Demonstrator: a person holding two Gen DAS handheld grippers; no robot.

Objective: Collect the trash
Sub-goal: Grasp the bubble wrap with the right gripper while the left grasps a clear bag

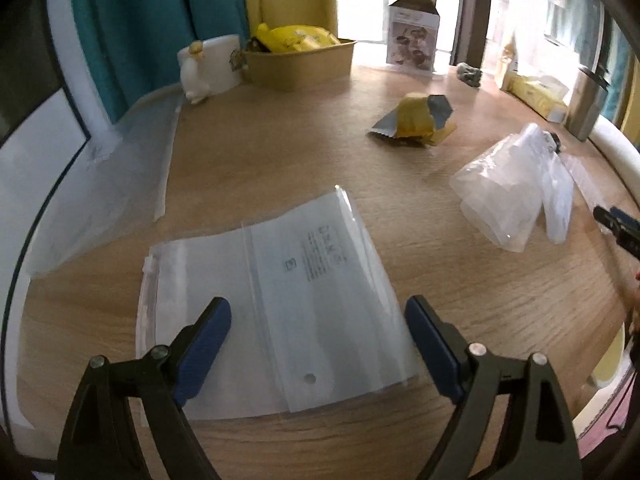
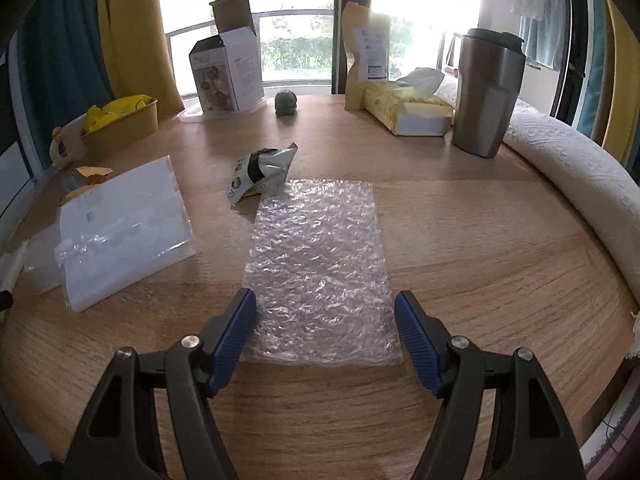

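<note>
In the left wrist view my left gripper (image 1: 318, 312) is open above a flat clear zip bag (image 1: 276, 312) on the wooden table. A crumpled yellow and silver wrapper (image 1: 414, 120) and a folded clear bag (image 1: 516, 188) lie farther right. A brown paper tub (image 1: 300, 64) with yellow wrappers stands at the back. In the right wrist view my right gripper (image 2: 325, 306) is open, its fingers astride the near end of a bubble wrap sheet (image 2: 320, 268). A crumpled silver wrapper (image 2: 262, 174) lies beyond it, a clear bag (image 2: 124, 228) to the left.
At the table's back stand an open carton (image 2: 226, 74), a small grey lump (image 2: 285, 103), a kraft pouch (image 2: 366, 56), a tissue pack (image 2: 408, 110) and a steel tumbler (image 2: 490, 92). A white rolled cloth (image 2: 576, 172) lines the right edge. A duck figure (image 1: 194, 72) stands beside the tub.
</note>
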